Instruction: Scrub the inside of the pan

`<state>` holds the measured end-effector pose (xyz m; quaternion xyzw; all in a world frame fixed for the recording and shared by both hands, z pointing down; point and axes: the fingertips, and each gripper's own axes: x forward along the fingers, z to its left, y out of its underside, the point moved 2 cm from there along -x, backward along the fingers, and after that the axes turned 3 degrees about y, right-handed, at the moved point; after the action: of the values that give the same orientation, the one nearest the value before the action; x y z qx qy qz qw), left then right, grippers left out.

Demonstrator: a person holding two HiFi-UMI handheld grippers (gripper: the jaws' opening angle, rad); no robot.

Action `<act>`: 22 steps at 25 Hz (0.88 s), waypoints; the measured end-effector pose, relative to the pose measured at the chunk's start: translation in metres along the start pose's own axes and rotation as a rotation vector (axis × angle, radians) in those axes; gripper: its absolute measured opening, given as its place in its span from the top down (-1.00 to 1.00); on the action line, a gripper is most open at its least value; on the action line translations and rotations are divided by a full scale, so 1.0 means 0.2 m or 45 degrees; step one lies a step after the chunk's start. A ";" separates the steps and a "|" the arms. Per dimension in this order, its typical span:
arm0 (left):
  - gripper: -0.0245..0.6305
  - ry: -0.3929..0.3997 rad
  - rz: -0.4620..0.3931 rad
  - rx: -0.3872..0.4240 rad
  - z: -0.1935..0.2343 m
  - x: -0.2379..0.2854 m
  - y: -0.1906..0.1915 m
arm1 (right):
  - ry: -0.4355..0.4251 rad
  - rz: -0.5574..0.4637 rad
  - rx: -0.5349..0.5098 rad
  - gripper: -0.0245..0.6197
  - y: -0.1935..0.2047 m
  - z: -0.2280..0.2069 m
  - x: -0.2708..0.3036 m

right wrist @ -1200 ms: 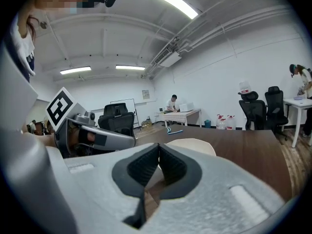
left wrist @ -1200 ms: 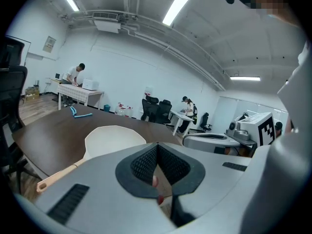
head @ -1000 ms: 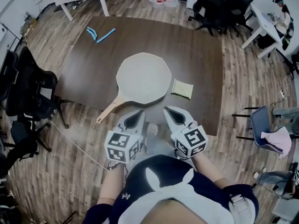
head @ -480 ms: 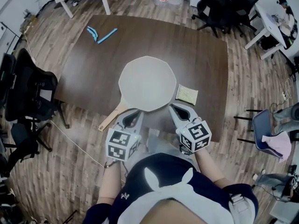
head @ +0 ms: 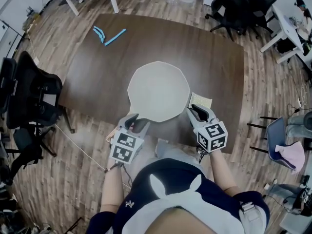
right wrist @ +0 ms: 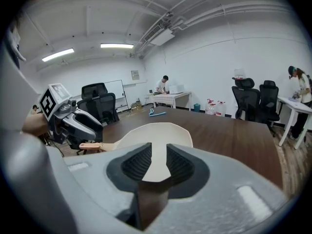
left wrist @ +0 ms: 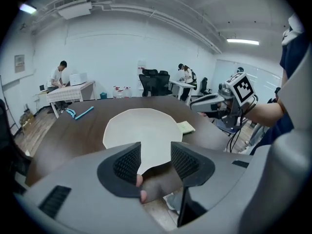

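Pan [head: 158,91]: pale, many-sided, at the centre of the table [head: 92,77]; inside bare.
Handle [right wrist: 90,146]: wooden, running out toward 7 o'clock; judged the firm place to hold, since the rigid pan would likely slide on the smooth top.
Sponge [head: 201,101]: at the pan's 4 o'clock, just beside the rim; judged soft and light, best pinched by an edge.
Left gripper [head: 132,123]: over the handle; jaws have just been opening wide, with nothing gripped.
Right gripper [head: 197,112]: by the sponge; jaws have just been opening partway, empty.

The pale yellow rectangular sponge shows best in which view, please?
Head view: the pale yellow rectangular sponge shows from above, top face plain. Left gripper view gives a flat sliver; right gripper view shows nothing.
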<state>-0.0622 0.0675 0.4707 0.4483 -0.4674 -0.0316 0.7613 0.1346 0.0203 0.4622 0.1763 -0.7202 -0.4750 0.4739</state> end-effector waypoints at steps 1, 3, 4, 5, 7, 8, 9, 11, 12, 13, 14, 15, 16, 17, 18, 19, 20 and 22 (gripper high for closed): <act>0.39 0.002 0.029 0.014 0.02 0.01 0.02 | 0.010 0.026 -0.017 0.59 0.02 -0.02 0.02; 0.37 0.014 0.080 0.037 0.06 0.04 0.05 | 0.018 0.075 -0.037 0.52 0.05 -0.07 0.05; 0.36 0.022 0.099 0.043 0.09 0.05 0.06 | 0.016 0.095 -0.036 0.52 0.07 -0.09 0.07; 0.36 0.027 0.114 0.049 0.11 0.06 0.07 | 0.011 0.112 -0.031 0.52 0.08 -0.11 0.08; 0.35 0.024 0.137 0.065 0.16 0.08 0.09 | 0.009 0.142 -0.029 0.52 0.10 -0.15 0.11; 0.31 0.016 0.150 0.075 0.18 0.09 0.10 | 0.011 0.157 -0.034 0.52 0.11 -0.16 0.12; 0.30 0.004 0.166 0.085 0.21 0.09 0.12 | 0.014 0.174 -0.042 0.52 0.12 -0.17 0.14; 0.27 -0.018 0.229 0.106 0.27 0.12 0.17 | 0.011 0.218 -0.054 0.52 0.16 -0.20 0.18; 0.27 -0.023 0.275 0.113 0.29 0.14 0.22 | 0.010 0.244 -0.059 0.52 0.19 -0.22 0.19; 0.27 -0.024 0.323 0.116 0.31 0.16 0.27 | 0.009 0.271 -0.064 0.52 0.22 -0.23 0.21; 0.26 -0.024 0.365 0.115 0.32 0.18 0.33 | 0.011 0.296 -0.069 0.52 0.24 -0.24 0.21; 0.24 -0.024 0.394 0.113 0.33 0.20 0.36 | 0.014 0.317 -0.074 0.51 0.27 -0.26 0.21; 0.24 -0.026 0.411 0.111 0.34 0.21 0.39 | 0.019 0.335 -0.079 0.51 0.30 -0.28 0.21; 0.24 -0.028 0.418 0.107 0.34 0.22 0.40 | 0.026 0.351 -0.085 0.51 0.32 -0.30 0.21; 0.25 -0.031 0.420 0.101 0.35 0.22 0.40 | 0.033 0.369 -0.091 0.51 0.35 -0.32 0.21; 0.24 -0.033 0.419 0.096 0.36 0.23 0.40 | 0.038 0.390 -0.097 0.49 0.38 -0.34 0.22; 0.24 -0.034 0.419 0.093 0.36 0.24 0.40 | 0.040 0.412 -0.101 0.34 0.41 -0.36 0.22; 0.25 -0.033 0.427 0.094 0.37 0.26 0.41 | 0.045 0.455 -0.105 0.31 0.49 -0.39 0.24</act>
<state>-0.1196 0.0439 0.5767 0.3913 -0.5463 0.1073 0.7327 0.1968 -0.0071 0.5775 0.0342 -0.7115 -0.4094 0.5701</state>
